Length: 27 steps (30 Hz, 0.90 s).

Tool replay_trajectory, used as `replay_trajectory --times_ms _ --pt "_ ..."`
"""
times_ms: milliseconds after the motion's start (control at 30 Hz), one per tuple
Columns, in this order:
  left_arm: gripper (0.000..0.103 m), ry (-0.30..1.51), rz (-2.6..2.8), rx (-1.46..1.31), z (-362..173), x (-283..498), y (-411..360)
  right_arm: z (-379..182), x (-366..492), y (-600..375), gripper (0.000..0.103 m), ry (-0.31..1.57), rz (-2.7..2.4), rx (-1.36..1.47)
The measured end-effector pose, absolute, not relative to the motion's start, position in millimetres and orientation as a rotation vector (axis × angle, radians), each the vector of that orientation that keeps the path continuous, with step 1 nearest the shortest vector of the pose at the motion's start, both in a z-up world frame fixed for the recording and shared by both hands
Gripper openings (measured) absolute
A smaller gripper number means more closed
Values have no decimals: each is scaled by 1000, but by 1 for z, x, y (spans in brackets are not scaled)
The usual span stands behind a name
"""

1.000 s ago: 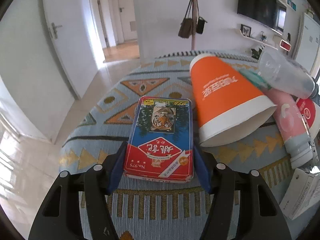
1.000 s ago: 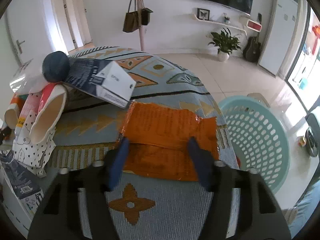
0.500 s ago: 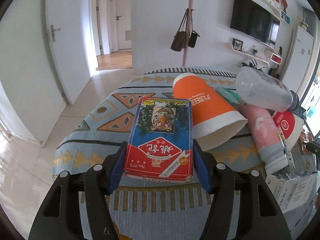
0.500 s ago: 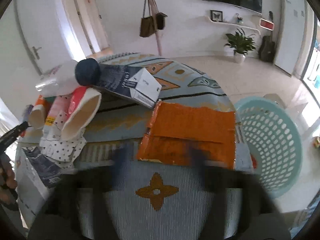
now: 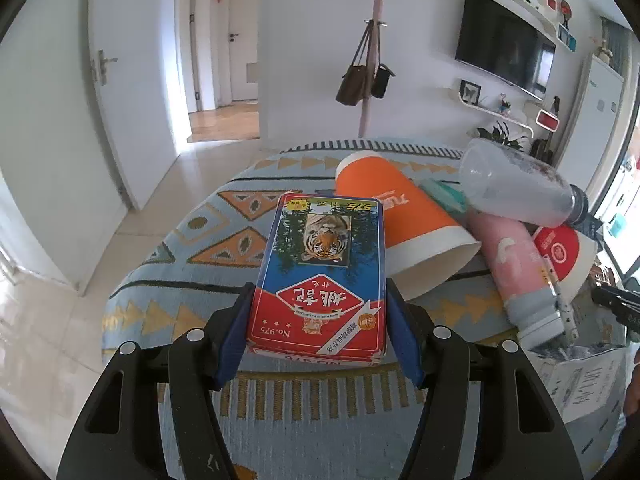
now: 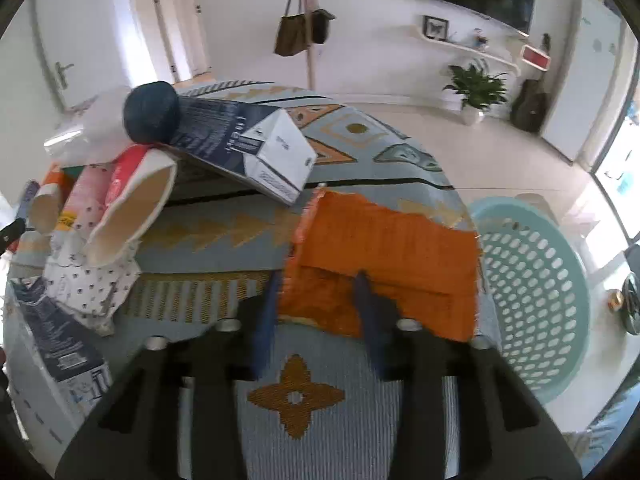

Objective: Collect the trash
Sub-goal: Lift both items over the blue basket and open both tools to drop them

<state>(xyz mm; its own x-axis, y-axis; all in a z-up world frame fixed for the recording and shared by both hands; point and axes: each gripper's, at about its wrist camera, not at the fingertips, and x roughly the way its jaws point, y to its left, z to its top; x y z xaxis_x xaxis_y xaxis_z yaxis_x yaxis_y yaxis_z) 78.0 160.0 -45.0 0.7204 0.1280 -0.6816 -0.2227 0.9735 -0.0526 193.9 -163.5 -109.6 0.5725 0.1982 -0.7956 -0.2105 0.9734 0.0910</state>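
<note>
Item one, our left gripper [image 5: 320, 320]: tilted downward over the patterned table [image 5: 168, 280], jaws about half spread and clamped on both long sides of a red-and-blue card box [image 5: 320, 272] with a tiger picture, which lies lengthwise between the blue pads. Item two, our right gripper [image 6: 318, 312]: also angled down, jaws closing, blurred, with the near edge of a flat orange wrapper [image 6: 384, 264] between the two blue fingers; we cannot tell whether the pads press it yet. Item three, trash to the right of the card box: an orange paper cup [image 5: 400, 224] lying on its side, mouth toward us, just beside the box; a pink bottle [image 5: 524, 276] past it; a clear plastic bottle [image 5: 520, 184] resting across the top of both. Item four, the same heap in the right wrist view: a dark blue and white carton [image 6: 256, 148] propped on it, near the wrapper's far left corner, and a spotted white bag [image 6: 88, 288] at the heap's near side. Item five, edges and room: the wrapper lies by the table's right edge, with a pale green perforated basket [image 6: 536, 280] on the floor just beyond that edge; bare cloth lies open in front of both grippers; the table's left edge drops to light tiled floor [image 5: 60, 320].
</note>
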Motion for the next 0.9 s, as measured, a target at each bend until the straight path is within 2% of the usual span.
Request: replay_trajectory --times_ms 67,133,900 --pt "60 724 186 -132 -38 75 156 -109 192 -165 10 931 251 9" --pt "60 702 172 -120 -28 72 149 -108 191 -168 0 928 288 47" --pt "60 490 -119 -41 62 76 17 7 137 -208 0 612 320 84"
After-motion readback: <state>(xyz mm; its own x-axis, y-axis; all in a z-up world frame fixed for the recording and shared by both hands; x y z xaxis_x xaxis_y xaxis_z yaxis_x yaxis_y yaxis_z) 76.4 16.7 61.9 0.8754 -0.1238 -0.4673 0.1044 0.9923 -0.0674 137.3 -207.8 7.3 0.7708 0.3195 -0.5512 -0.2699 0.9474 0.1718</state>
